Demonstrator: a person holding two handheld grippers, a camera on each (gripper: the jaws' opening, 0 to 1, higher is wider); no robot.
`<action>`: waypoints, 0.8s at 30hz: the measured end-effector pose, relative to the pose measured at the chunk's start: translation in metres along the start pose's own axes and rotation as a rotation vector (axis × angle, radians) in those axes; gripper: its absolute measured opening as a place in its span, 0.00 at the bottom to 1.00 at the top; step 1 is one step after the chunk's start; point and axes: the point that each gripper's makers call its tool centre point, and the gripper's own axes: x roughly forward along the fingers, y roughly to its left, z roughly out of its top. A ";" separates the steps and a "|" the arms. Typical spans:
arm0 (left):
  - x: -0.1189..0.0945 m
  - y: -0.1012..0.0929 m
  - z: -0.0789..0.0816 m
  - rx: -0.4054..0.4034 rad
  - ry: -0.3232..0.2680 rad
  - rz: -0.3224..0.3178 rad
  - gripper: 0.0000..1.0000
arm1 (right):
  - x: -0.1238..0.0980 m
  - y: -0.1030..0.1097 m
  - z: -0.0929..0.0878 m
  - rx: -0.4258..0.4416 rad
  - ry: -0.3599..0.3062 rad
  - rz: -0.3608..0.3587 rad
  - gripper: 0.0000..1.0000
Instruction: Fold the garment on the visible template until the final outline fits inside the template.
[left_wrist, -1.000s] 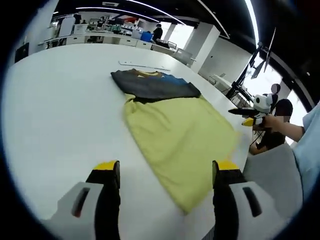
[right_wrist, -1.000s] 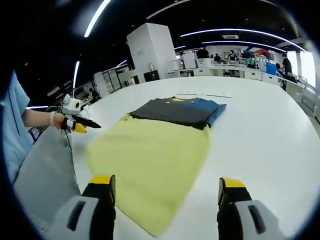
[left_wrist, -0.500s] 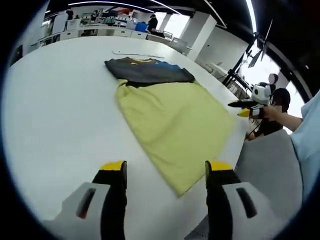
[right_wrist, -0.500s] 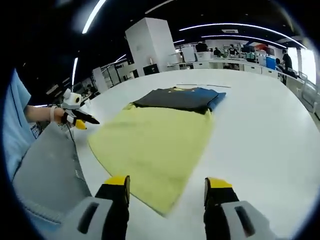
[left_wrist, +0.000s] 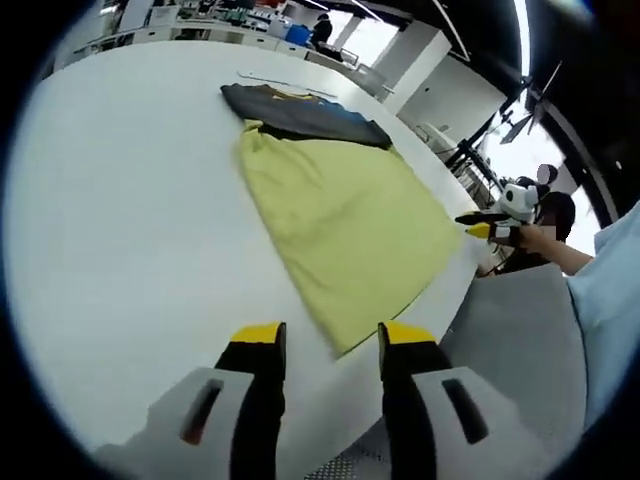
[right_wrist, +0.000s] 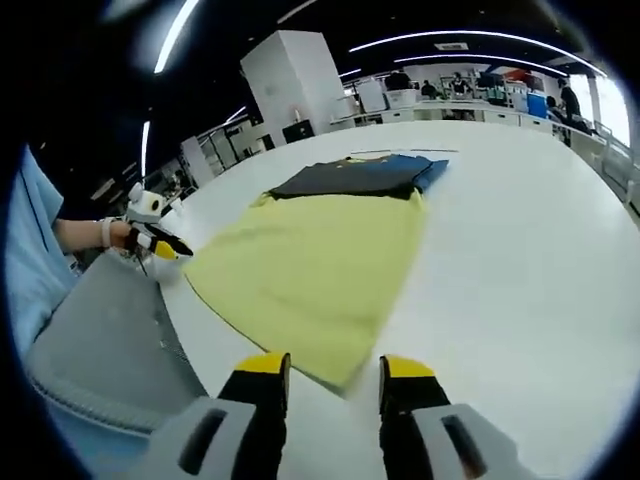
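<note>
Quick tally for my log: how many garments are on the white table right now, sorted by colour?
Yellow garment, spread flat: 1
Dark grey and blue folded garment, lying at the yellow one's far end: 1
Total: 2 garments on the white table

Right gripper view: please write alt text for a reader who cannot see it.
A yellow garment lies flat on a white table, its near corner just ahead of the right tool, whose jaws stand open and empty. A dark folded garment lies at its far end; the left tool hovers beside the table edge.
</note>
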 end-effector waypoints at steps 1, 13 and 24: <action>0.001 0.000 0.000 -0.003 -0.006 -0.001 0.30 | 0.001 0.001 -0.001 -0.002 0.002 0.002 0.32; 0.007 -0.006 -0.004 -0.090 -0.028 -0.024 0.16 | 0.003 0.001 -0.002 0.052 0.004 0.012 0.13; 0.008 -0.005 -0.011 -0.152 -0.010 -0.025 0.01 | 0.003 -0.001 -0.005 0.095 0.020 0.002 0.00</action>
